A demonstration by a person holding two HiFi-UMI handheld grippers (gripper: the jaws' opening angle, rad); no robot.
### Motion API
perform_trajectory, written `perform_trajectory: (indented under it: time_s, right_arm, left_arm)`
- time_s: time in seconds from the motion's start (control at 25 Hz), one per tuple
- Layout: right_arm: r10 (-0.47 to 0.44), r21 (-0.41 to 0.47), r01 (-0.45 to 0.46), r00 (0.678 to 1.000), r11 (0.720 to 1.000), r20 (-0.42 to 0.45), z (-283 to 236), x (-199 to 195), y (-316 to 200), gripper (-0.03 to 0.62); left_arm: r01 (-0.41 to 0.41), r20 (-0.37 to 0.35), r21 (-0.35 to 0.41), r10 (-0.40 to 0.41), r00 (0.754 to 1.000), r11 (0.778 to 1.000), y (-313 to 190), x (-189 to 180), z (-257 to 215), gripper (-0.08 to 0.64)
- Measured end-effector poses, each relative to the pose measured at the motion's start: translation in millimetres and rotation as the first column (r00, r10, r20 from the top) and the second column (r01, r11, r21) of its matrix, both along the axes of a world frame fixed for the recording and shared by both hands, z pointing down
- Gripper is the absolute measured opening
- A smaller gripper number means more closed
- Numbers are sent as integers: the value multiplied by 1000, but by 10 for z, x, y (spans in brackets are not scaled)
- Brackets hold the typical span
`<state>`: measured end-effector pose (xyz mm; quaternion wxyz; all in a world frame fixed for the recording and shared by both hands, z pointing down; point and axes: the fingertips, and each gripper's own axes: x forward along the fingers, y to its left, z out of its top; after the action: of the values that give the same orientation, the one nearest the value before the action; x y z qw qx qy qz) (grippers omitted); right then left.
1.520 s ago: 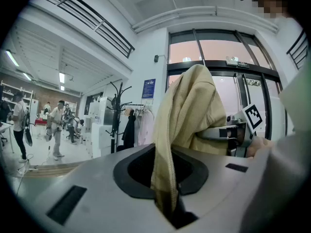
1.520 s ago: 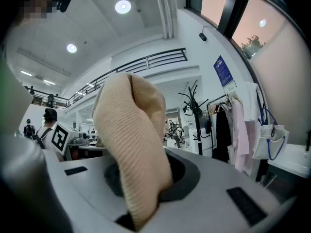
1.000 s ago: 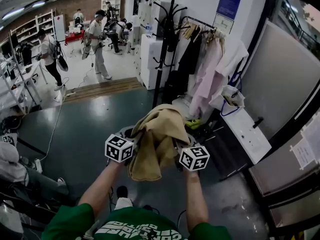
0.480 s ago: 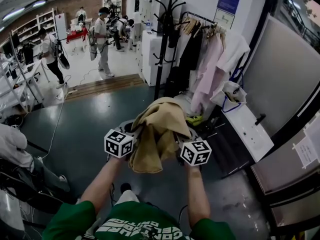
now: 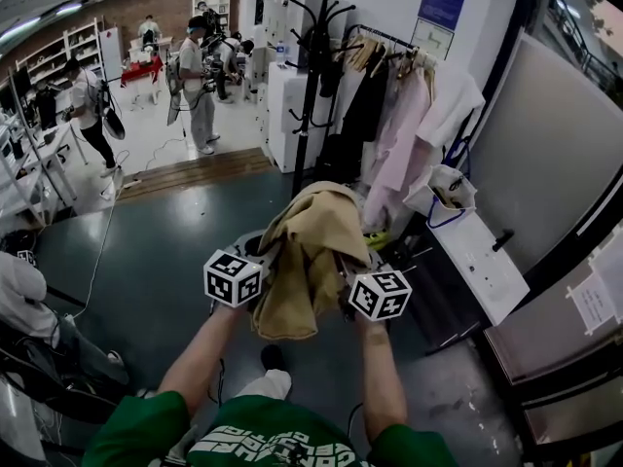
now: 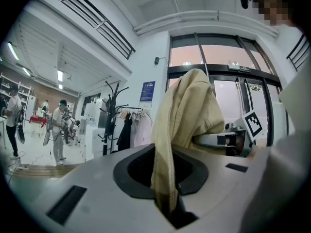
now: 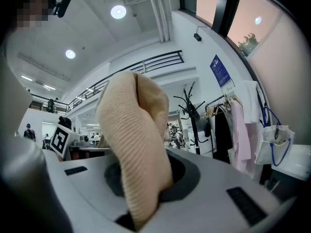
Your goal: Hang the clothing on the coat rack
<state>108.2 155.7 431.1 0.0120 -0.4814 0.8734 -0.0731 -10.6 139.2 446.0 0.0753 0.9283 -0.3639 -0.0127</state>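
Observation:
A tan knitted garment (image 5: 307, 256) hangs between my two grippers at chest height, bunched on top and drooping in the middle. My left gripper (image 5: 255, 261) is shut on one side of the garment (image 6: 182, 130), whose cloth runs down into the jaws. My right gripper (image 5: 355, 270) is shut on the other side of it (image 7: 138, 144). The black coat rack (image 5: 313, 86) stands ahead, a few steps away, with bare curved hooks at its top. It also shows as a dark coat rack (image 6: 111, 123) in the left gripper view and a coat rack (image 7: 190, 118) in the right gripper view.
A clothes rail (image 5: 409, 95) with black, pink and white garments stands right of the rack. A white bag (image 5: 443, 188) hangs over a white bench (image 5: 482, 261). People (image 5: 195, 81) work at the far left. Desks and chairs (image 5: 29, 290) line the left side.
The view has shifted slightly closer to the rack and rail. Both grippers still hold the garment in the same pose. A person at the far left has walked a little.

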Motion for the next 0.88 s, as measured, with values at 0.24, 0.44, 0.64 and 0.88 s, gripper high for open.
perform_trajectory:
  time_s: [0.24,0.44,0.64,0.88]
  right_arm:
    - [5,-4,-5,1000,1000,-6,-47,112,-470,44]
    - [14,-6,-15,1000,1000,-15,-95,171,-969,44]
    - [21,-13,-21,1000,1000,-16,-157,221,-1488,44]
    - [27,-21,-28,999,999,-22,-154,248,-2079,44]
  left_arm:
    - [-10,-33,0,10,999,1000,-493,139,-24,43]
    - [-18,-49,-2,18,999,1000,-1003,198,-54,43]
    - [-32,-53,-1,32,998,999,-1536,263,-131,43]
    - [-44,-61,-7,44,997,999,-2118,293,-136,42]
